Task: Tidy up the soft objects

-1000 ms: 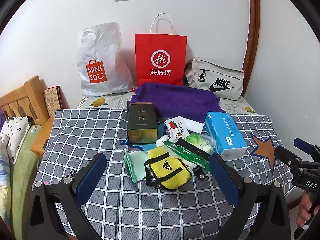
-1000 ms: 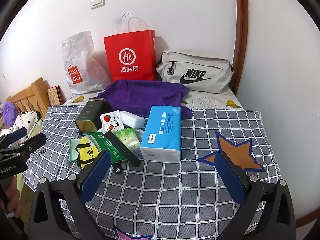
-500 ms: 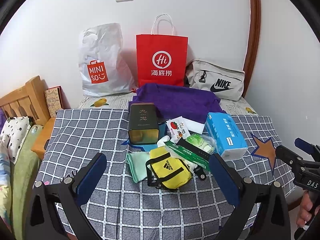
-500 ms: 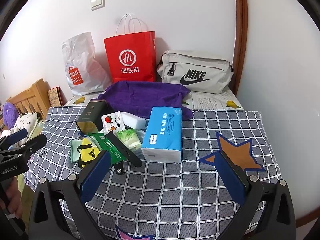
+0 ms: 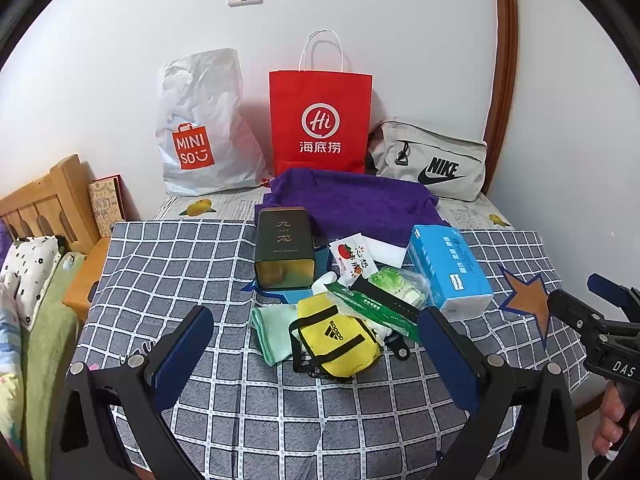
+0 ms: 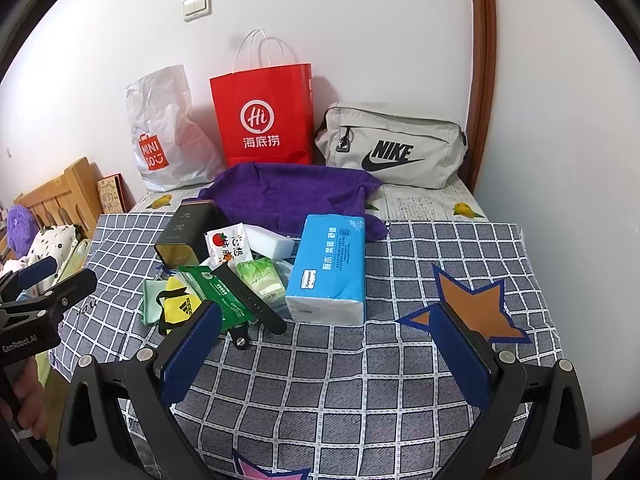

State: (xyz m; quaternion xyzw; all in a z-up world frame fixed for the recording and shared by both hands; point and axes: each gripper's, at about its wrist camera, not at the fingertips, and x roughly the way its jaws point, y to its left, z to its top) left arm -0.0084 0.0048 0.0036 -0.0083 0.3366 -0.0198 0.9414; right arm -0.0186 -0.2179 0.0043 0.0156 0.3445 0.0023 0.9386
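Yellow zippered fabric pouch [image 5: 337,340] lay nearest in the central pile, overlapped by black strap [image 5: 386,300]. Left gripper [image 5: 316,348] and right gripper [image 6: 326,344] gaped wide, empty. Could snag strap, dragging green packet [image 5: 370,308] along.

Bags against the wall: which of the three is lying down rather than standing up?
The grey Nike bag, rightmost of the three, lies low on its long side. The red paper bag and the white Miniso bag both stand upright.

Purple towel [image 5: 352,200], yellow pouch [image 5: 340,336] – grey-white check cloth [image 5: 172,264].
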